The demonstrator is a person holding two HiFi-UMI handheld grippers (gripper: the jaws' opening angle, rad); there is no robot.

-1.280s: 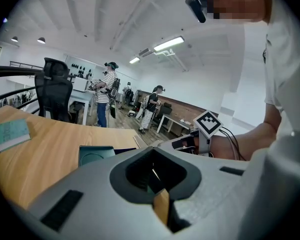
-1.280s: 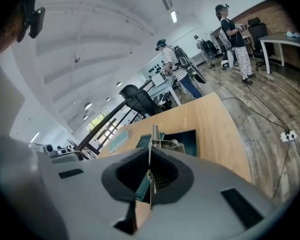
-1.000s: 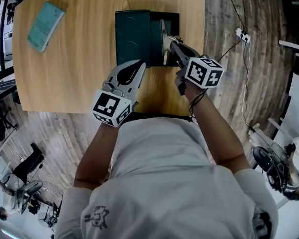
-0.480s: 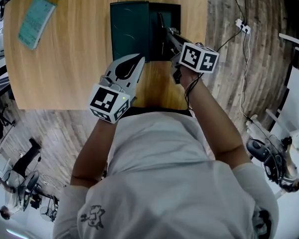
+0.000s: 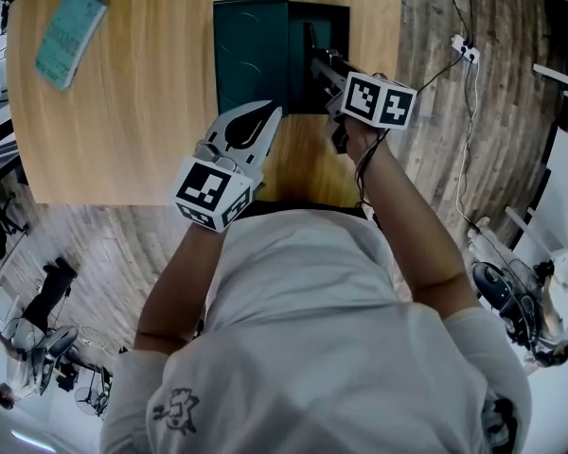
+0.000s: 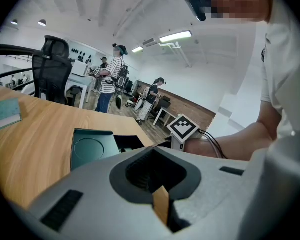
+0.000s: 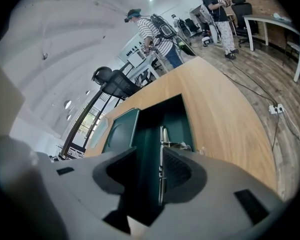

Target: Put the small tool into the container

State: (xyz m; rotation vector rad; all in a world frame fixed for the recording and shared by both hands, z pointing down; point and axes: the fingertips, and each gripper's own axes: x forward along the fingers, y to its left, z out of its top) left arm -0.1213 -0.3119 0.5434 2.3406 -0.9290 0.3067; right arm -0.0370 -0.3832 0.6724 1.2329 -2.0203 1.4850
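looking down in the head view, the right gripper [image 5: 314, 60] reaches into the open half of the dark green container [image 5: 251, 55]; the left gripper [image 5: 265, 116] hangs at its 7 o'clock. left gripper view: jaws pressed together, nothing between them. right gripper view: jaws have just been opening and stand wide apart; the small tool [image 7: 162, 134] is released and lies along the 3 o'clock jaw, its far end inside the container.
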